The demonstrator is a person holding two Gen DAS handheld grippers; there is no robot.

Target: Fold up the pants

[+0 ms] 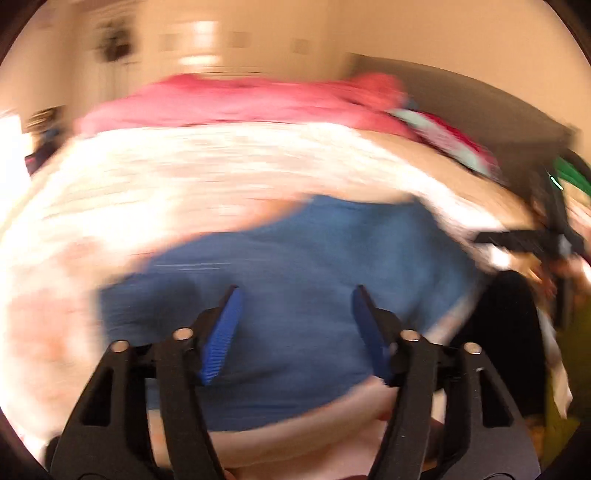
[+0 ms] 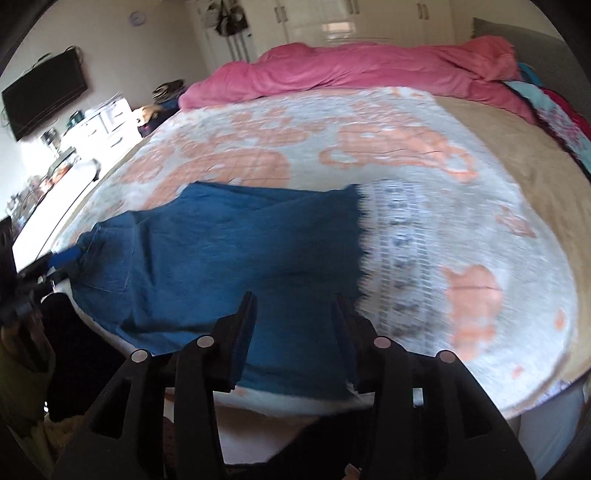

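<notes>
Closest in, the right gripper [image 2: 295, 306] hangs over the near edge of the bed with its two black fingers spread apart and nothing between them. The blue pants [image 2: 229, 254] lie flat on the cover directly beyond and below those fingers; the frayed cuff end sits just past the right finger, and the rest of the denim runs off to the left, where a back pocket shows. Whether the fingertips touch the cloth I cannot tell.

The left gripper [image 1: 295, 295] is likewise open, its blue-padded fingers [image 1: 221, 339] well apart, and the blue pants [image 1: 295, 258] fill the gap between and beyond them. That view is badly smeared, so contact with the fabric cannot be made out. From the right wrist view, the left gripper [image 2: 55, 258] shows as a blue tip at the far left, right at the waist end of the pants.

Under the pants spreads a white blanket with orange patterns [image 2: 369, 147], with a tan sheet [image 2: 535, 166] bare along its right side. Farther back a pink duvet [image 2: 351, 70] is bunched across the bed. Beyond it stand pale wardrobe doors [image 2: 332, 18], and on the left wall hangs a dark television [image 2: 44, 92] above a white dresser [image 2: 107, 122].
</notes>
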